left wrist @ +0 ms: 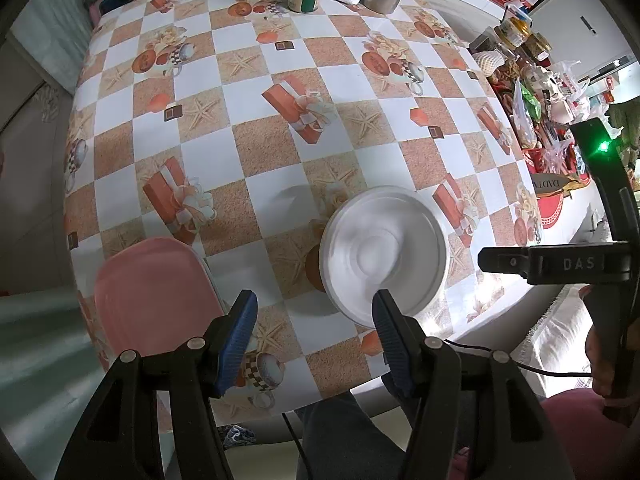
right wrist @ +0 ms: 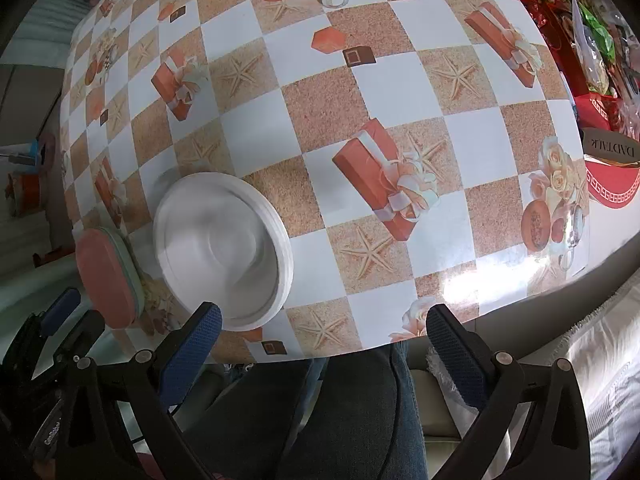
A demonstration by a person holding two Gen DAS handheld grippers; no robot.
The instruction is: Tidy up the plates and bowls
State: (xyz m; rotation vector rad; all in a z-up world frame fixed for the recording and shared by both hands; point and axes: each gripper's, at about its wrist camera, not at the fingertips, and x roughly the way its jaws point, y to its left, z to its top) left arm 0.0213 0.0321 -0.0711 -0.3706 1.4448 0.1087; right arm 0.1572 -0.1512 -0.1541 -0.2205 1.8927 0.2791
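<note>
Plates: in the left wrist view the white stack [left wrist: 384, 254] sits near the table [left wrist: 280, 152] edge, pink plates [left wrist: 156, 292] beside it; left gripper [left wrist: 314, 328] jaws apart, empty. Right wrist view: right gripper [right wrist: 324, 344] wide apart, empty; I would approach the rim slowly. Checkered cloth, cluttered room.

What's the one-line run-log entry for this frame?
left gripper: open, empty | right gripper: open, empty | white plates: stacked on table | pink plate: beside stack
</note>
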